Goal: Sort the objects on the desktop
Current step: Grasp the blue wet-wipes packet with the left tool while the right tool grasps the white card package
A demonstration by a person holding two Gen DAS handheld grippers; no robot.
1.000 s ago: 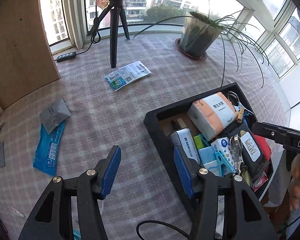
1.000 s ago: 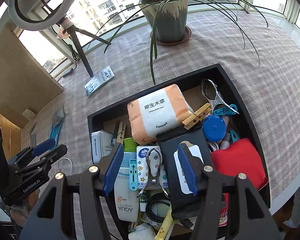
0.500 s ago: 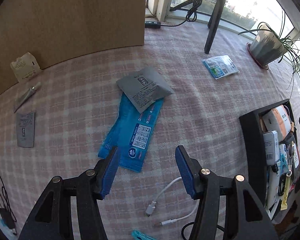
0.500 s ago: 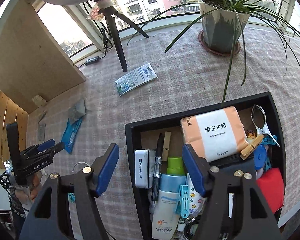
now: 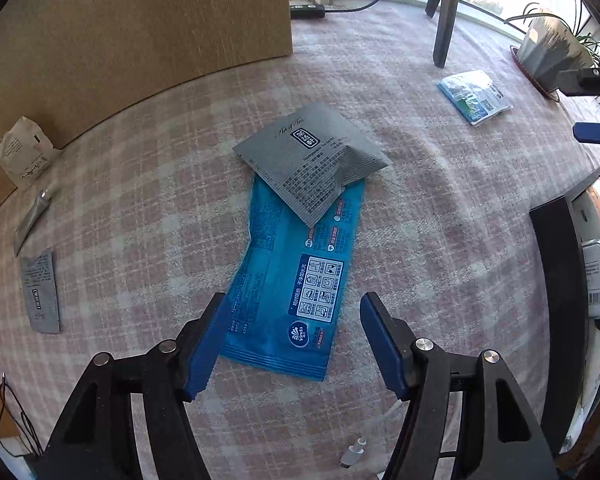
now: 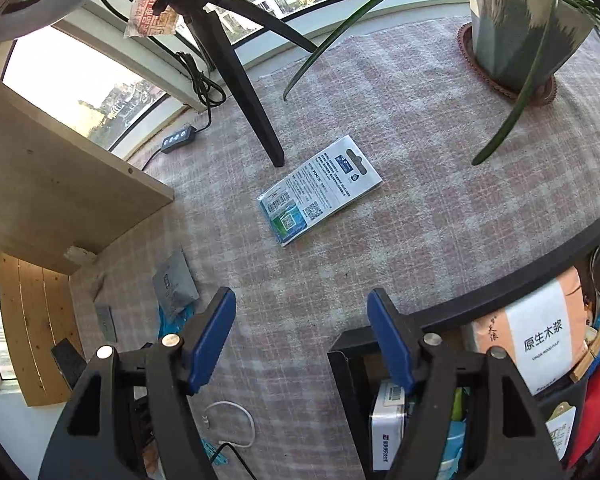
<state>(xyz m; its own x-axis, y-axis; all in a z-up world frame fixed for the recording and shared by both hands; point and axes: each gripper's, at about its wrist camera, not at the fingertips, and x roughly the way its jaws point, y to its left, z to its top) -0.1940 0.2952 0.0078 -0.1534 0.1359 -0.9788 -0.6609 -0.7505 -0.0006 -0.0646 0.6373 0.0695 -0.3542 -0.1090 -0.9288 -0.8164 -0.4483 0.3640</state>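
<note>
Tray (image 6: 480, 292) with tissue pack (image 6: 540, 344)

Sunlit windows (image 6: 80, 92), checked tablecloth (image 5: 440, 220)

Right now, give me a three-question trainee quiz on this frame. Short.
1. True or false: the grey sachet lies partly on top of the blue wipes pack.
2. What is between the fingers of the left gripper? A) white cable B) blue wipes pack's near end C) nothing
3. Fill in: the black tray appears at the ____ edge of the left wrist view.

Key: 1 true; 2 B; 3 right.
</note>
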